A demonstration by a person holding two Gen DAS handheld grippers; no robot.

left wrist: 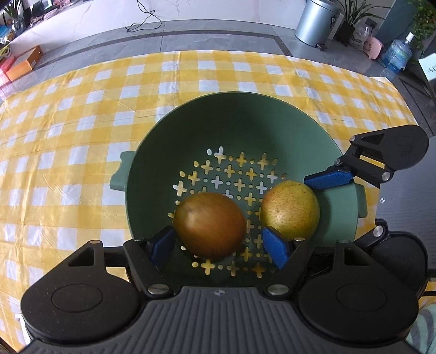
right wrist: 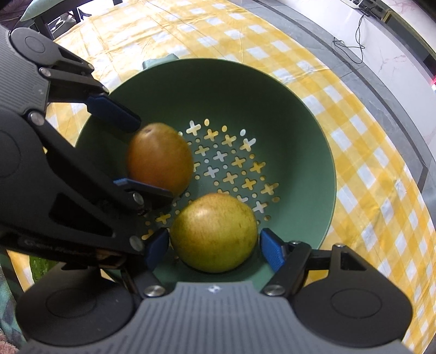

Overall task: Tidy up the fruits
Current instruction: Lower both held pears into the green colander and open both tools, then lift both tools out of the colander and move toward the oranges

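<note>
A green colander [left wrist: 245, 122] [right wrist: 218, 95] stands on the yellow checked tablecloth [left wrist: 81, 136]. Two fruits rest on its perforated floor. The brown fruit [left wrist: 209, 224] [right wrist: 159, 156] lies between the blue pads of my left gripper [left wrist: 219, 248], which is open, with a clear gap on the right side. The yellow-green fruit [left wrist: 290, 209] [right wrist: 215, 231] sits between the pads of my right gripper [right wrist: 214, 249]. That gripper is open too, its pads close beside the fruit with a thin gap. One right finger [left wrist: 327, 179] reaches in over the rim. Both grippers point steeply down.
Beyond the table's far edge is grey floor with a metal bin [left wrist: 317, 21], a water bottle [left wrist: 399, 53], potted plants and orange boxes [left wrist: 24, 64]. A cable [right wrist: 351, 45] lies on the floor. The two grippers crowd each other inside the colander.
</note>
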